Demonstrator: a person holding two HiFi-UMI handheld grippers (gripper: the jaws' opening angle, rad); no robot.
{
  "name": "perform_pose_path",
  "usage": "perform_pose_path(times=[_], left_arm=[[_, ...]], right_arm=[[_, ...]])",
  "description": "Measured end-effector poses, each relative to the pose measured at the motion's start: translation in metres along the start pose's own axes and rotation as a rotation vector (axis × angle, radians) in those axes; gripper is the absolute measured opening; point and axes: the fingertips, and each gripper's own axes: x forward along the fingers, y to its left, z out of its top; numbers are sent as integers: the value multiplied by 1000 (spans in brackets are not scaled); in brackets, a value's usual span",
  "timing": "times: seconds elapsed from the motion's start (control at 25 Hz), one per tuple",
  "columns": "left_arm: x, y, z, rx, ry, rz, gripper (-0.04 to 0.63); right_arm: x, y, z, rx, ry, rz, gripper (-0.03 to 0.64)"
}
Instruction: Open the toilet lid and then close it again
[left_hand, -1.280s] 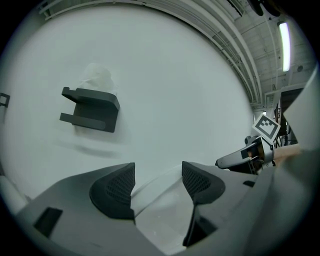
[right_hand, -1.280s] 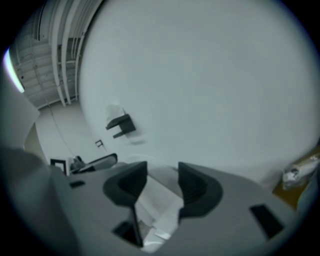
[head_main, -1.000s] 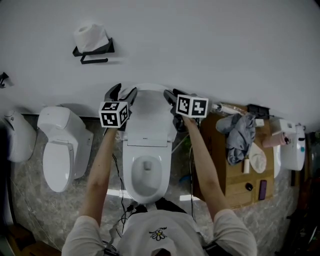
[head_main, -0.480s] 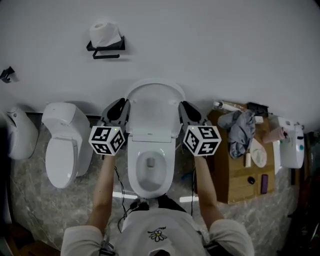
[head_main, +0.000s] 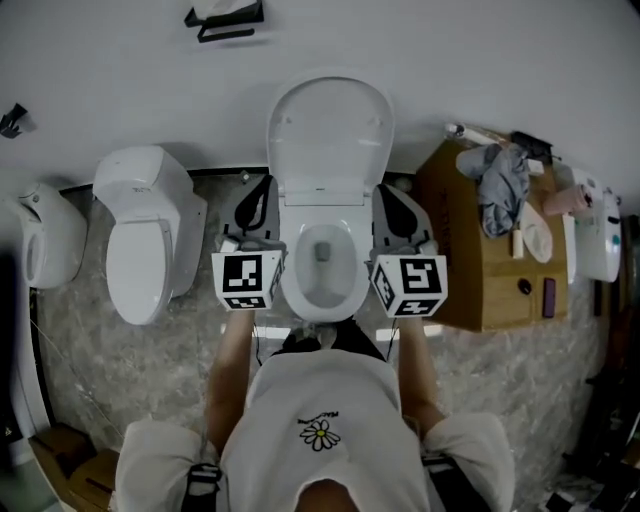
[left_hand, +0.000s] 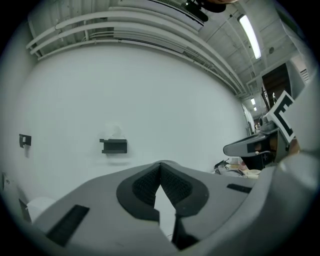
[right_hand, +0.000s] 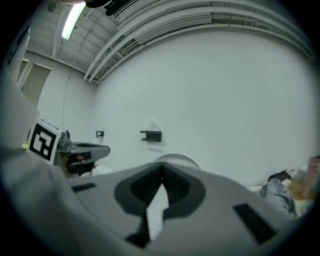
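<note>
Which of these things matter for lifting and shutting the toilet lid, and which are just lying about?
For the job: toilet lid, raised; toilet bowl; left gripper and right gripper, jaws just closed, empty.
Lying about: second toilet; paper holder; brown box with grey cloth.

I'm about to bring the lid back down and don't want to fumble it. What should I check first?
1. Toilet lid fully up, opening done: ok.
2. Left gripper empty, jaws just closed together: ok.
3. Right gripper empty, jaws just closed together: ok.
4. A gripper touching the lid: not ok, both sit beside the bowl.
5. Lid resting against the wall: cannot tell.
</note>
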Motion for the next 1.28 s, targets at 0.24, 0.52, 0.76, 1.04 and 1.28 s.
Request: perform_pose_path(times=[0.24,0.52,0.76,1.04,1.28], left_arm=[[-10,4,-5,-31,27,0,26],[2,12,-5,-43,23,24,26],[34,20,1,-38,18,42,28],[129,41,-9,23,107,-4,161],[202,62,-38,72,188,35,215]], right_arm=[[-13,0,-16,42,44,-17,29],[4,-7,-12,31,47,-3,29],[36,-27,6,-37,0,-20,31],[136,-68,12,-89,56,92,172],[218,-116,-17,-166,178,52,172]])
